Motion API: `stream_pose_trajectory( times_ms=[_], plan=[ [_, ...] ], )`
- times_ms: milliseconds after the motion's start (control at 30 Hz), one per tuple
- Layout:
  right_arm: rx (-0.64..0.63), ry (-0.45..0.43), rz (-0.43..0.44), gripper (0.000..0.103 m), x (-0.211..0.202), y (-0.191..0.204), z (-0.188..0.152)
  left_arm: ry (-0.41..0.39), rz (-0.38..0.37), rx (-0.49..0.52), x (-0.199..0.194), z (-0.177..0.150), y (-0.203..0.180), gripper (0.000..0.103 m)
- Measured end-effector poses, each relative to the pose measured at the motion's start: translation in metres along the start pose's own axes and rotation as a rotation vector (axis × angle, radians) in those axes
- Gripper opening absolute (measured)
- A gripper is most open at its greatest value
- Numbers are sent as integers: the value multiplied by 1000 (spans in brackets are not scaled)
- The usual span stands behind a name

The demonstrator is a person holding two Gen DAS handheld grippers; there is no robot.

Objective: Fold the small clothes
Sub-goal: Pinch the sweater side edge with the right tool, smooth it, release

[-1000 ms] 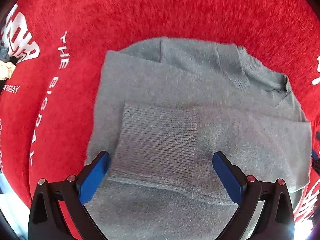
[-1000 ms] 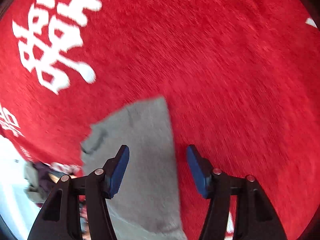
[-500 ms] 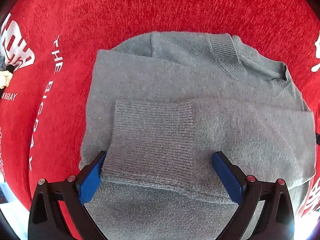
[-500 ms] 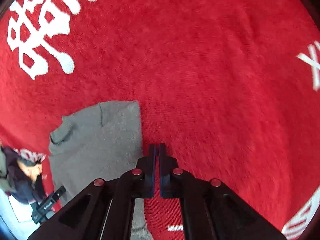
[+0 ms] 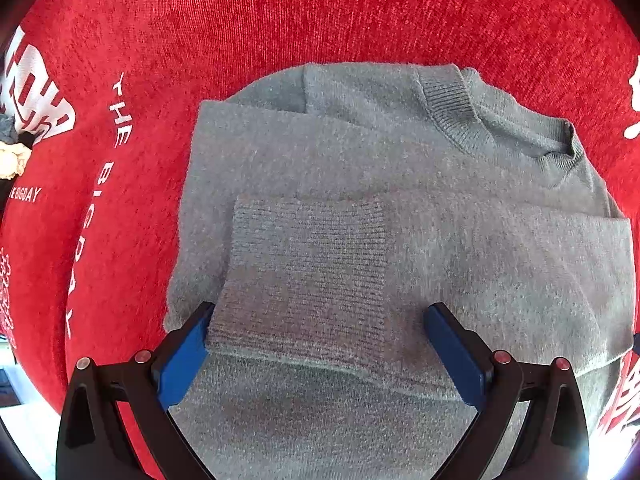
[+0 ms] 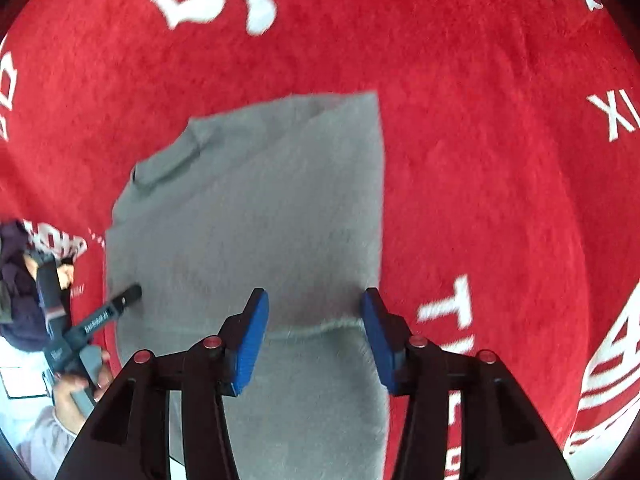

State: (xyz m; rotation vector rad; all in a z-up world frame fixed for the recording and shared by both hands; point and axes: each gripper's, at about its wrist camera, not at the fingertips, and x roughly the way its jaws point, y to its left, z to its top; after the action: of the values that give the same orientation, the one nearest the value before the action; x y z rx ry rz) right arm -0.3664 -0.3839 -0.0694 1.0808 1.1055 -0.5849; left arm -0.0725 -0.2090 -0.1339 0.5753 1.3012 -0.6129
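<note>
In the left wrist view, a red cloth [image 5: 280, 20] printed with white lettering is seen covering the bench, and a grey sweater [image 5: 400, 184] lies flat on it with its ribbed collar [image 5: 448, 104] at the upper right. A ribbed cuff [image 5: 304, 272] is folded across the body. The left gripper [image 5: 316, 344] is spread wide above the cuff, nothing pinched. In the right wrist view, blurred, the same sweater [image 6: 248, 208] is seen on the red cloth [image 6: 480, 160]; a person's hand [image 6: 76, 384] with the other gripper is seen at the left edge. The right gripper [image 6: 314, 334] has just been opening and stands parted over the sweater's right edge, nothing between its pads.
</note>
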Motion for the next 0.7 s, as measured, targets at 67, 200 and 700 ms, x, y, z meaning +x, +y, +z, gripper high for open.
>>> stream_pose_trajectory(
  times_ms=[67,200,700],
  plan=[
    [-20,1,-17,59,1,4,-6,2,8,16,-3,-3,-4,102],
    [-27,10,-9,59,-2,4,-14,4,12,36,-11,-11,-8,102],
    [-2,94,19,60,-11,-15,-56,103,-6,135,-49,-72,-35,102]
  ],
)
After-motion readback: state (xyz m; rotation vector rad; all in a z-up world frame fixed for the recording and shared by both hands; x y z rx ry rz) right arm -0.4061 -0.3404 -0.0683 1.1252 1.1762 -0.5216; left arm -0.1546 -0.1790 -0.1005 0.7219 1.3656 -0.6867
